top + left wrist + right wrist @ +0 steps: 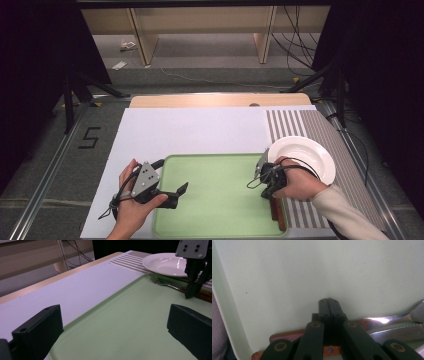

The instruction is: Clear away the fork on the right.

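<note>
Your right gripper (pixel 270 192) hangs over the right edge of the green tray (pixel 215 200), its jaws pressed together with nothing between them; just beneath lie a wooden-handled fork (pixel 165 284) and serrated knife (pixel 397 332), close beside the white plate (pixel 305 156); your left gripper (pixel 176 194) rests at the tray's left edge, jaws wide apart and empty.

My left gripper (pixel 175 192) lies nearly level by the near left edge of the tray, jaws wide apart, my left hand (pixel 134 202) wrapped round its body. My right gripper (pixel 328 301) points steeply down at the tray's near right edge, jaws pressed together, apparently on nothing, my right hand (pixel 298 184) curled behind it.
</note>
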The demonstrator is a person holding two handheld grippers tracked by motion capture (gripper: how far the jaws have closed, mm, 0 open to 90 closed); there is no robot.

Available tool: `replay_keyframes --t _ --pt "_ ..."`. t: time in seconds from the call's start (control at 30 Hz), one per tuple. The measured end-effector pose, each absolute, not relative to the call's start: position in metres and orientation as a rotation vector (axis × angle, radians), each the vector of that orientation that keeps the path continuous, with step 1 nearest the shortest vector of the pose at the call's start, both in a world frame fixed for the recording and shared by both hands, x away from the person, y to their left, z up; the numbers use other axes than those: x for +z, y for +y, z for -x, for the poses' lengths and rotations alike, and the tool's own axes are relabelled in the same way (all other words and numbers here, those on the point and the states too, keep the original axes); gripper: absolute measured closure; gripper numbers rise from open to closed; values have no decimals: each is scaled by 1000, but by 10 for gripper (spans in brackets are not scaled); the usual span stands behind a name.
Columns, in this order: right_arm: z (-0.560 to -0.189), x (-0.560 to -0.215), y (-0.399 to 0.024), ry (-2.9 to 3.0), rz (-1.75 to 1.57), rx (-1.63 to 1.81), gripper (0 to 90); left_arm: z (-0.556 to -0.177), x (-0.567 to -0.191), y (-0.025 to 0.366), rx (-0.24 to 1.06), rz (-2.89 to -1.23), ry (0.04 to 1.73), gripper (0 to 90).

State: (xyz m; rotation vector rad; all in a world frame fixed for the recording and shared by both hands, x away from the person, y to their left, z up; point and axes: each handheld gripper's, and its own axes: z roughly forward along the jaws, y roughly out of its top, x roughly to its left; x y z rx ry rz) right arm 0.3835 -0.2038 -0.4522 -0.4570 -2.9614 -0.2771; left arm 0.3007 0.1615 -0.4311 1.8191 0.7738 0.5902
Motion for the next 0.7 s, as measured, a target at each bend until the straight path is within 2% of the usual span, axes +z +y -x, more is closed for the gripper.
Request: replay_keyframes --t 0.2,0.37,0.6,0.7 --pt "-385 -439 -209 -2997 477 -374 804 -301 -431 162 587 -1818 778 0" --pt "-384 -418 -222 -3064 485 -448 661 -301 -431 162 585 -1821 774 0" --pt "-386 -400 -246 -3145 546 -388 393 -301 -432 162 585 -1816 782 0" --pt "-384 -398 -260 -3168 584 -334 355 -302 -433 163 587 -1822 785 0"
